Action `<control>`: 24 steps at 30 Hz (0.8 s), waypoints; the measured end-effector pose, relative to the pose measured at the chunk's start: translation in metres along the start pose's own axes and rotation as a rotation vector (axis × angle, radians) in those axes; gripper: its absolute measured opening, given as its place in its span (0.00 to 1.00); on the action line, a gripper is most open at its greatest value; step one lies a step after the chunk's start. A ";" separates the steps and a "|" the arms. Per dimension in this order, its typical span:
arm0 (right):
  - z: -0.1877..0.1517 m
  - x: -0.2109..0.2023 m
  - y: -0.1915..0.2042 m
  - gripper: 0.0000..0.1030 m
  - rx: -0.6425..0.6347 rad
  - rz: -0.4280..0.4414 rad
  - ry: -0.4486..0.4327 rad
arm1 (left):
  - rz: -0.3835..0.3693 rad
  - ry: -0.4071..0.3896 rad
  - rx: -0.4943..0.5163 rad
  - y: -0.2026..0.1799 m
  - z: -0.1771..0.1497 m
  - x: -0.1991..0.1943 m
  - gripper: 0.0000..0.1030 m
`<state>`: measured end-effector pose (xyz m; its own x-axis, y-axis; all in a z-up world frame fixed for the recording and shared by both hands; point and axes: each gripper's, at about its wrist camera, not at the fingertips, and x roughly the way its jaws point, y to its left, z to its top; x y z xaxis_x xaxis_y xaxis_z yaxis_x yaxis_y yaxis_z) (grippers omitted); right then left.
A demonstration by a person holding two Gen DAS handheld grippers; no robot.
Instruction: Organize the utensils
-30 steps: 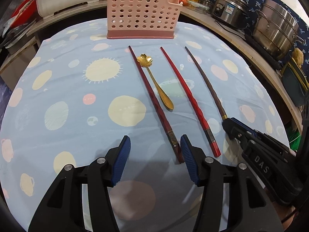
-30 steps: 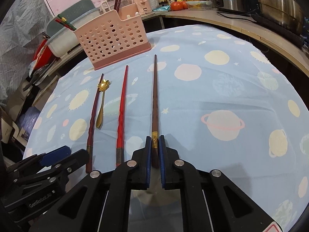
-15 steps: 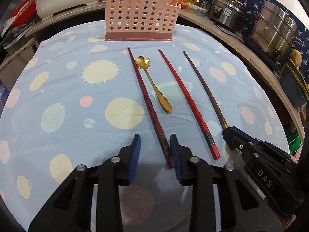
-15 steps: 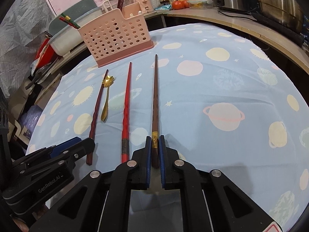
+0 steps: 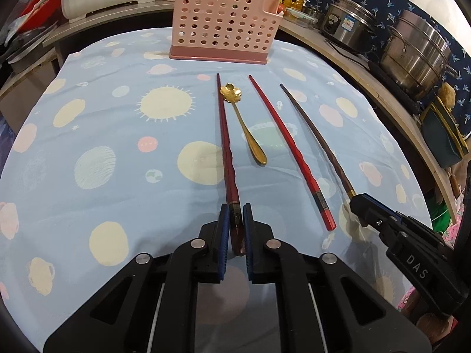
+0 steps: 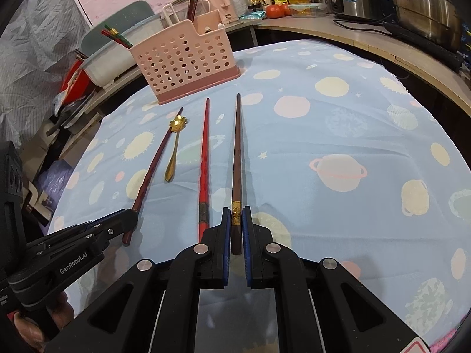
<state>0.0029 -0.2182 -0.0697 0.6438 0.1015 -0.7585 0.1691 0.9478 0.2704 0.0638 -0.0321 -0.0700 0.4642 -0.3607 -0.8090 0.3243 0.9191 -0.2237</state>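
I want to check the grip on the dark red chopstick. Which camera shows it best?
The left wrist view: the left tongs close on the dark red chopstick near its butt end, seen head-on with the whole shaft. The right wrist view shows it obliquely, the grip partly hidden by the tongs' side.

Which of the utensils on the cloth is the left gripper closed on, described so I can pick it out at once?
Start at the pink perforated utensil holder on the planet-print tablecloth. Four utensils lie in front of it; the left gripper clamps the leftmost, a dark red chopstick beside the gold flower-shaped spoon. It is darker than the bright red chopstick.
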 end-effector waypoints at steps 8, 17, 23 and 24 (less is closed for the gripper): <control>0.008 -0.023 0.006 0.08 -0.004 0.022 -0.051 | -0.004 -0.045 -0.025 0.010 0.006 -0.027 0.07; 0.026 -0.056 0.018 0.08 -0.013 0.063 -0.129 | -0.019 -0.137 -0.048 0.015 0.024 -0.063 0.02; 0.041 -0.074 0.025 0.08 -0.014 0.090 -0.177 | -0.028 -0.196 -0.052 0.016 0.042 -0.083 0.00; 0.044 -0.076 0.026 0.08 -0.016 0.093 -0.184 | -0.029 -0.205 -0.051 0.016 0.044 -0.086 0.00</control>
<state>-0.0093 -0.2144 0.0211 0.7818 0.1334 -0.6091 0.0918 0.9416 0.3241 0.0654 0.0071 0.0201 0.6147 -0.4068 -0.6758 0.3002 0.9129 -0.2765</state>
